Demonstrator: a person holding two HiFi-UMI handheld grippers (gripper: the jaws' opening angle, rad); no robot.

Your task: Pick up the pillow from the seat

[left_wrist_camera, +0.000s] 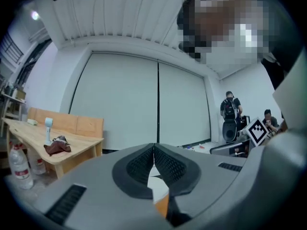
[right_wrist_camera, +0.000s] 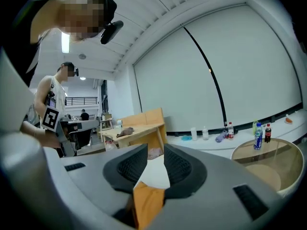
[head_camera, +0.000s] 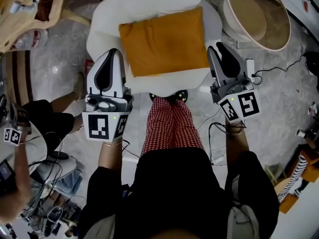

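As I read it from here, left gripper: jaws pinched together, empty, just beside the left edge of the pillow; I'd spread them first.
Right gripper: jaws a narrow slit, orange fabric showing through, nothing pinched; I'd widen them.
Pillow: flat on the seat, between both grippers; bite both side edges evenly.
Seat: white, cushioned; keep tips off it.

Head cam: overhead, steep down, close on seat and pillow. Left tool cam and right tool cam: low at near seat edge, looking level along jaws. All three share pillow, seat and far-left counter.
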